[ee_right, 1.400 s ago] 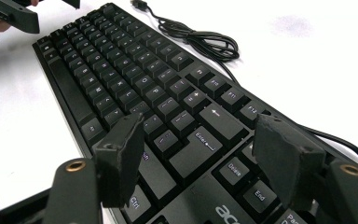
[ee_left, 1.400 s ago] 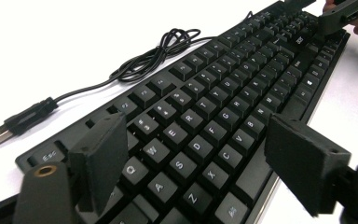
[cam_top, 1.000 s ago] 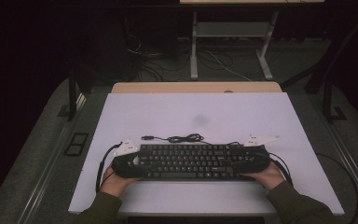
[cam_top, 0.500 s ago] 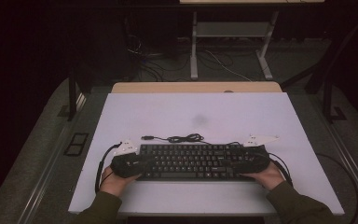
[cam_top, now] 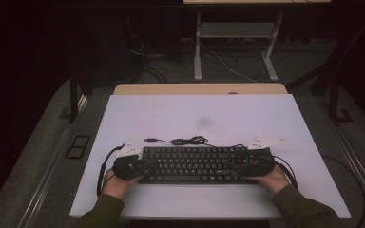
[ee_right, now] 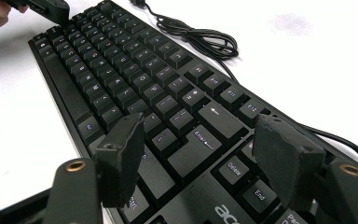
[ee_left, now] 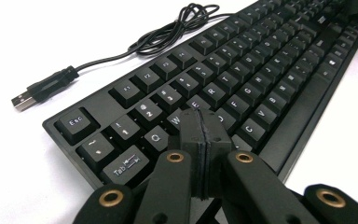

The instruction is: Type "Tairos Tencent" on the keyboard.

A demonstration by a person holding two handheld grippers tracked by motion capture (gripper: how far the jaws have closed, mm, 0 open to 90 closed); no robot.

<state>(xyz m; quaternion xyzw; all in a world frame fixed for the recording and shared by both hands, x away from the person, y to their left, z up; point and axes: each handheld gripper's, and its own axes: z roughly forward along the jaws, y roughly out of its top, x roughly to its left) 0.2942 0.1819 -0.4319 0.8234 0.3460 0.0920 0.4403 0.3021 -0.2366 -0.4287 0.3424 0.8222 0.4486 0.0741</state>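
A black keyboard [cam_top: 197, 165] lies flat near the front edge of the white desk [cam_top: 199, 118], its long side running across in front of the person. Its cable [cam_top: 185, 140] is bunched in a loose coil just behind the top row of keys, and the plug [ee_left: 25, 99] lies bare on the desk off the Esc corner.

The left tool [ee_left: 199, 122] sits over the keyboard's left end, low above the letter keys near Tab and Q. Its jaws have just been closing and now stand pressed pad to pad with nothing between them.

The right tool [ee_right: 205, 154] is at the keyboard's right end, over the Enter and Delete keys. Its jaws stand wide apart, one pad on each side of that patch of keys; I cannot tell whether the pads rest on the keys.

Both of the person's hands rest at the desk's front edge, sleeves coming in from below.
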